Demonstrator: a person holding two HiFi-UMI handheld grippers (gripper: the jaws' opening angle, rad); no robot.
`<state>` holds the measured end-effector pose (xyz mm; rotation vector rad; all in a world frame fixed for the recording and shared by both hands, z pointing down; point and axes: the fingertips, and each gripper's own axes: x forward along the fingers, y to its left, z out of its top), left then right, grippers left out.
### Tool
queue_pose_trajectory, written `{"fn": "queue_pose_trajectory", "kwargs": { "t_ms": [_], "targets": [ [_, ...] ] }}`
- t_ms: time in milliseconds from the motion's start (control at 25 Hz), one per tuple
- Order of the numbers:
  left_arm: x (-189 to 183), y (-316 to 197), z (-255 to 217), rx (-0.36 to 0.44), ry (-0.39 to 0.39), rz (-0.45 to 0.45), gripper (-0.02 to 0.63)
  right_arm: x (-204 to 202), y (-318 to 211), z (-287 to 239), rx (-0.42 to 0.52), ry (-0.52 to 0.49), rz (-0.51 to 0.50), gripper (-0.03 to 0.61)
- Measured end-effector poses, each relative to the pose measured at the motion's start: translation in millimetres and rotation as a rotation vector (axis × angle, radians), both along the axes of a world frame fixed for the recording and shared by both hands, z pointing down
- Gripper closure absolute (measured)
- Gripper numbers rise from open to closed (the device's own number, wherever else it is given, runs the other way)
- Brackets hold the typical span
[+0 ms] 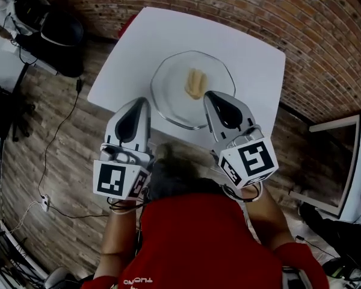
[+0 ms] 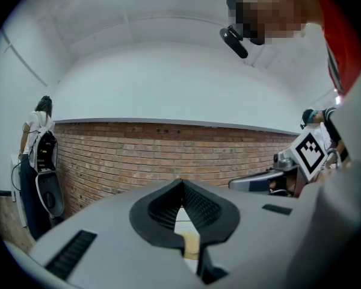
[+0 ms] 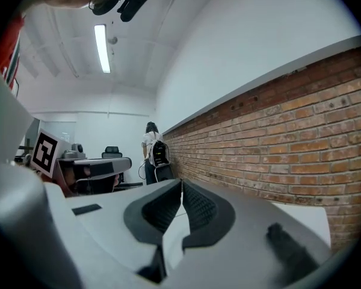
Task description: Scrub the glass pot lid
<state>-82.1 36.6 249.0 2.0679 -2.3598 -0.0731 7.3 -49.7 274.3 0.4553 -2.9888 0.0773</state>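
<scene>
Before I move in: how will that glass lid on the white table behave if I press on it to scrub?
The glass lid is rigid and probably fragile, so press gently. It lies loose on the smooth white table, so it will likely slide unless steadied. It looks shallowly domed, so edge pressure may rock it.

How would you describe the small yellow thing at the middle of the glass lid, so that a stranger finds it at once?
Find the white table. A round glass lid lies on it, and the pale yellow piece shows at the lid's middle. It is the only coloured thing on the table.
</scene>
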Motion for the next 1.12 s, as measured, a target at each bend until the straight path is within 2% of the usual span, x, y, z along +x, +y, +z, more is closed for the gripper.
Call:
{"fn": "queue_pose_trajectory", "kwargs": {
  "t_ms": [160,280,680,880,1120],
  "targets": [
    [-19.8,-30.8,9.2,-0.006,0.004,0.087,0.597,-34.9,-6.9,5.5,0.007,0.013,0.027,0.548],
    [-36.0,-56.3,20.1,-0.023,-0.006,0.175,0.597,-58.2,-20.8,11.5,0.013,0.033,0.084,0.548],
    [-95.7,-122.6,63.7,-0.112,0.029,0.408,0.597,-92.0,-74.6,44.5,-0.047,0.119,0.371,0.548],
    [-107.7,-146.8,95.2,-0.193,0.032,0.474,0.595,-102.0,-89.0,71.7,-0.100,0.180,0.455,0.546],
    [-125.9,-167.6,133.9,-0.307,0.121,0.495,0.594,-100.9,-101.9,112.4,-0.180,0.282,0.516,0.544]
  ]
}}
